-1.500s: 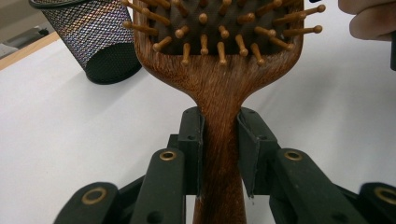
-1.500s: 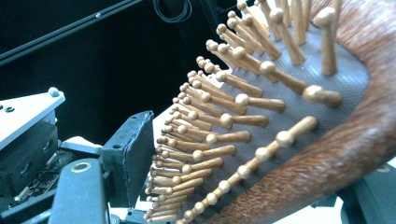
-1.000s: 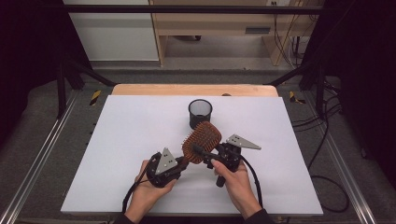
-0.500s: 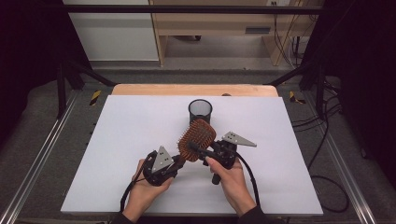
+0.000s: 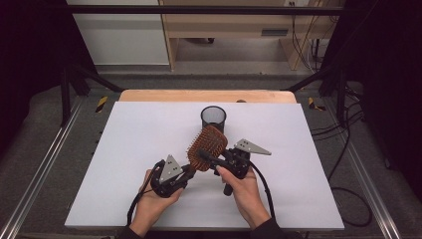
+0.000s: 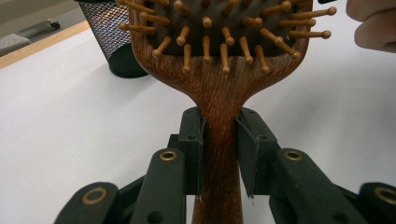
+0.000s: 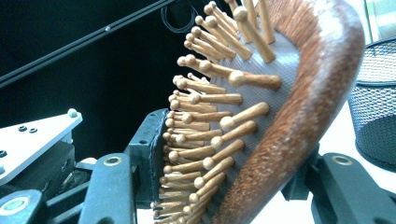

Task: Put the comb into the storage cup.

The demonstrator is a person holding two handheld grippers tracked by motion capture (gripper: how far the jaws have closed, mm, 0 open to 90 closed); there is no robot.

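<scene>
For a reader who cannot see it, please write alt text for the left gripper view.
The left gripper clamps the neck of a wooden hairbrush, whose pegged head rises toward the top. A black mesh cup stands behind at the upper left on the white table, and fingertips show at the upper right.

Two black hand-held grippers, one per hand: left hand-held gripper, right hand-held gripper. Atop each, a grey three-cornered plate, the left one marked with small dark dots, the right one plain and pointing right. From each body, a black cable looping toward the near edge. Up close, matte black jaws built of chunky links, brass-ringed pivot holes at the joints, flat angular pads at the tips. In the right gripper view, small dark screws on the pale plate. Dark sleeves at both wrists.
</scene>
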